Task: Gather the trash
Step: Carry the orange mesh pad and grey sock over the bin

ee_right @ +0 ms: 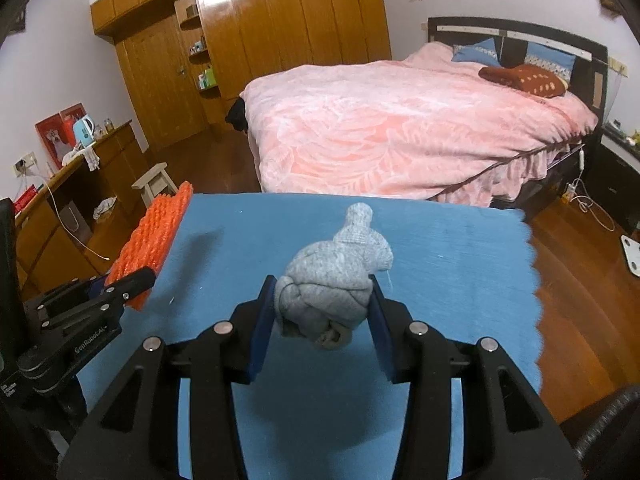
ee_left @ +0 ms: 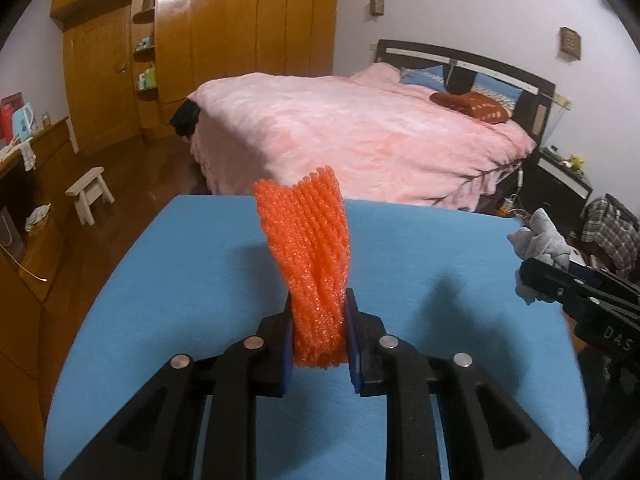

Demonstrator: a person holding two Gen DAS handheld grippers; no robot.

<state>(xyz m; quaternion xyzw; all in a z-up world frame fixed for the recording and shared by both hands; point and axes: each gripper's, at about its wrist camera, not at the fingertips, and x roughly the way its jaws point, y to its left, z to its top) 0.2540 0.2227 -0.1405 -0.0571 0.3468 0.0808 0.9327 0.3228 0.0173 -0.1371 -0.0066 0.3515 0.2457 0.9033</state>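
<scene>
Two hand-held grippers hang above a blue cloth (ee_left: 200, 280) in a bedroom, each with a piece of trash between its pads.

The left gripper (ee_left: 320, 328) is clamped nearly together on an orange foam net (ee_left: 308, 240). The blue pads squeeze the net's lower end, and the rest rises upright from the jaws and fans wider at its top. In the right wrist view the same net (ee_right: 154, 236) shows over the cloth's left edge, gripped at its near end and slanting up and away from the cloth.

The right gripper (ee_right: 324, 312) pinches a balled grey sock (ee_right: 336, 280) with its jaws partly spread. The pads press on the bundle's two sides, and a knobbed end sticks up beyond the fingertips. A dark shadow lies on the cloth under the bundle, which appears clear of the surface. In the left wrist view this gripper (ee_left: 532, 284) reaches in at the cloth's right edge with the sock (ee_left: 536, 244) at its tip.

Beyond the cloth's far edge stands a bed (ee_right: 400, 128) with a pink cover. Left of the cloth are a small white stool (ee_left: 90, 194) and a wooden dresser (ee_right: 68, 200). A wooden wardrobe (ee_left: 224, 32) lines the wall behind the bed's foot.
</scene>
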